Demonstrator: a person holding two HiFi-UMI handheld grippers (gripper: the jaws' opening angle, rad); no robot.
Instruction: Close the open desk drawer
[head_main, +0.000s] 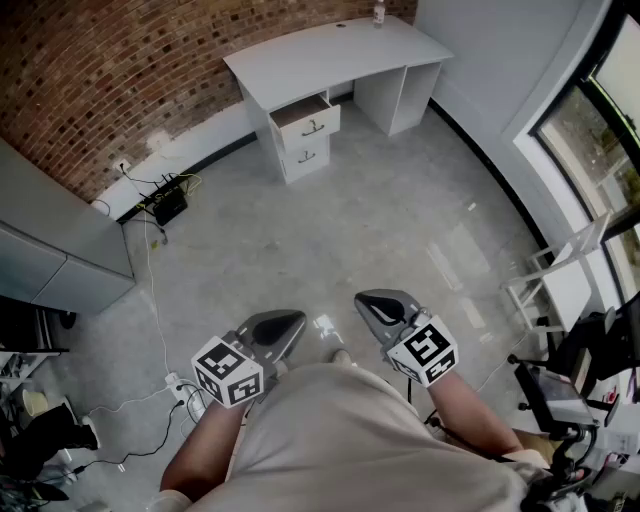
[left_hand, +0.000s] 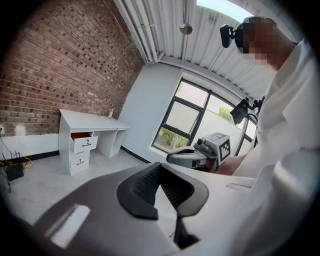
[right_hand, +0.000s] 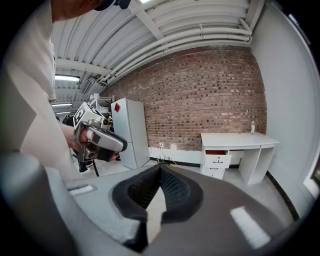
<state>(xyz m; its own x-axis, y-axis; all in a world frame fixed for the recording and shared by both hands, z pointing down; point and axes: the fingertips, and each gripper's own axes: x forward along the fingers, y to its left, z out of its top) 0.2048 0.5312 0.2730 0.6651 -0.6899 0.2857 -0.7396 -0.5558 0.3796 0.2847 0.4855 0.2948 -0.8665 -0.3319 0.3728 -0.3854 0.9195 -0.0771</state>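
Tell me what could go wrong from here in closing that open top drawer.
1. The bottle stands on the desk; slamming the top drawer might topple it.
2. The left gripper and right gripper are shut to narrow tips; an off-centre push could skew the drawer or slip off its front.
3. A white cable trails over the floor at the person's left; it could catch a foot on the walk over.

My rig — beige and grey
I see a pale beige top (head_main: 350, 440); the left hand-held gripper (head_main: 297, 320) and right hand-held gripper (head_main: 365, 301) are grey shells with black ribbed pads (left_hand: 145, 187), each bearing a white cube (head_main: 228, 370) of black square markers.
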